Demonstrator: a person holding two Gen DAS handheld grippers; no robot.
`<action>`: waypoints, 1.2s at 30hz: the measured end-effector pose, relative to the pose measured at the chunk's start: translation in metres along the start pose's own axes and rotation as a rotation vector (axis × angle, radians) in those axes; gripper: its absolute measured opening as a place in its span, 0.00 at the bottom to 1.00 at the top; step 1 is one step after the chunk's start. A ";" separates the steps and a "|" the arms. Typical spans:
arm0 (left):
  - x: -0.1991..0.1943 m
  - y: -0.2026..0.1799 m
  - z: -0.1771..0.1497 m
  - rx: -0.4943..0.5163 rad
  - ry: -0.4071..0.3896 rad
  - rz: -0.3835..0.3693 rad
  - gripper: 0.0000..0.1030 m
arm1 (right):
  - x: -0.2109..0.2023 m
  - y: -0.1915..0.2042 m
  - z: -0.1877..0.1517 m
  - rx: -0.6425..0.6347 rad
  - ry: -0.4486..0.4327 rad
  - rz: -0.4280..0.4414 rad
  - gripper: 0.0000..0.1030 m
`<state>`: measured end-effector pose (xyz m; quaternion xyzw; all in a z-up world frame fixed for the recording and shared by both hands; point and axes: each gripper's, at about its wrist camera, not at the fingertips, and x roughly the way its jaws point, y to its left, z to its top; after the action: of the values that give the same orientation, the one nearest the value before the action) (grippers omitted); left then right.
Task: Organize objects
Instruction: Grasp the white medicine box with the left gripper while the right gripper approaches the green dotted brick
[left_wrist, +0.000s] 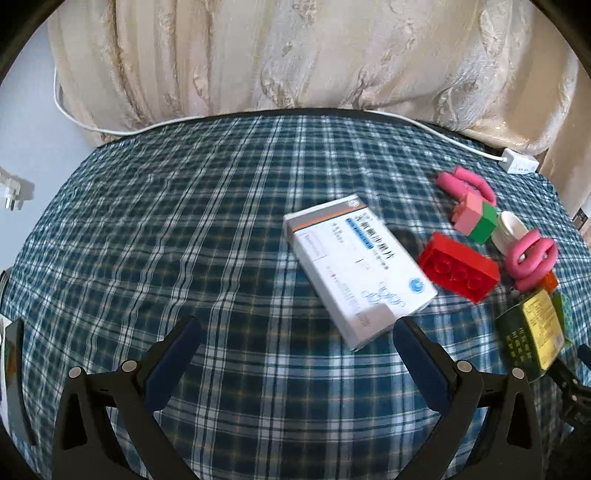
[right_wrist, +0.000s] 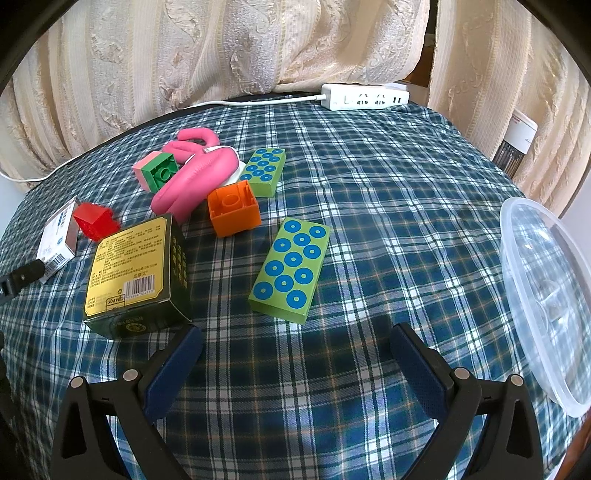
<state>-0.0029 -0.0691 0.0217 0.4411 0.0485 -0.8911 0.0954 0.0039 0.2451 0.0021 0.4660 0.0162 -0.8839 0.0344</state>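
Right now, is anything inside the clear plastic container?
No, the clear plastic container sits empty at the table's right edge, with every object out on the cloth.

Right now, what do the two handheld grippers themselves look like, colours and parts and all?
They look identical. The left gripper has two black plastic fingers shaped like open triangular frames, each lined inside with a dark blue pad and pinned with round silver rivets. The right gripper has the same black frames, blue pads and silver rivets. No cables, markings, hands or sleeves show.
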 end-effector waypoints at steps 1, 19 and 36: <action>-0.002 -0.003 0.001 0.008 -0.005 -0.005 1.00 | 0.000 0.000 0.000 0.000 0.000 0.002 1.00; 0.028 -0.043 0.037 0.036 0.039 0.030 1.00 | -0.001 -0.012 0.005 0.050 0.009 0.062 1.00; 0.048 -0.025 0.037 -0.028 0.043 0.002 0.63 | -0.006 -0.020 0.009 0.071 -0.060 0.041 0.94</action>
<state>-0.0656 -0.0567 0.0056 0.4587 0.0628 -0.8805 0.1015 -0.0020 0.2644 0.0118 0.4404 -0.0260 -0.8967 0.0365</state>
